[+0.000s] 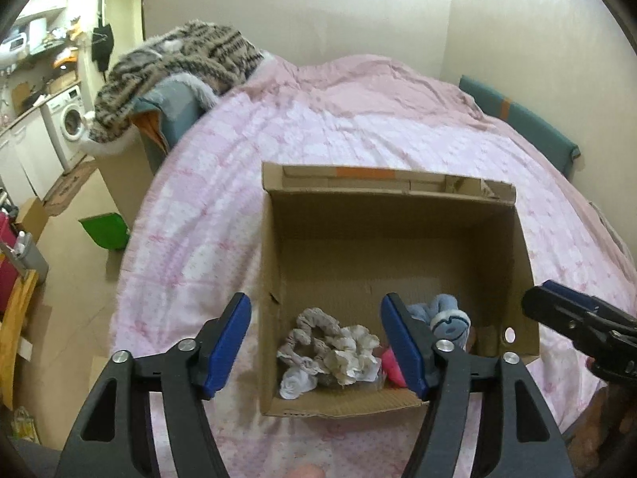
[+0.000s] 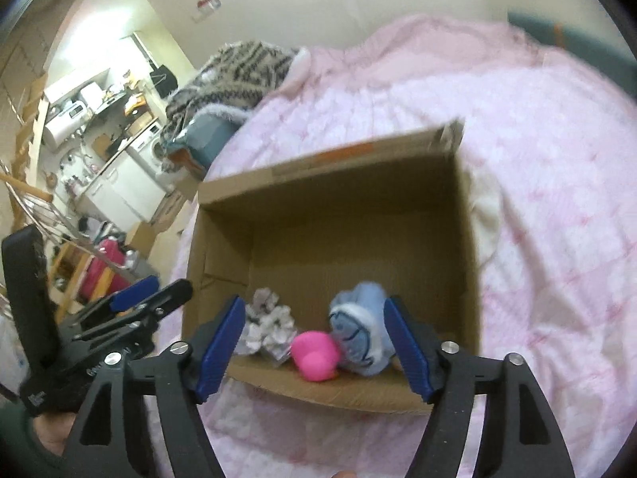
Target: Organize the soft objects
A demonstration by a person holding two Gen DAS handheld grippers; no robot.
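While both tools hung over the near rim of the open brown cardboard box (image 1: 394, 215), the left gripper (image 1: 316, 344) had its blue-padded fingers (image 1: 227, 344) spread wide, holding nothing. The right gripper (image 2: 314, 348) gaped equally wide and empty. Between the left fingers lay a crumpled grey-white cloth bundle (image 1: 330, 348); between the right fingers sat a round pink soft toy (image 2: 314, 354) touching a light-blue plush toy (image 2: 360, 334). Beyond the box stretched the pink patterned bedspread (image 1: 358, 119).
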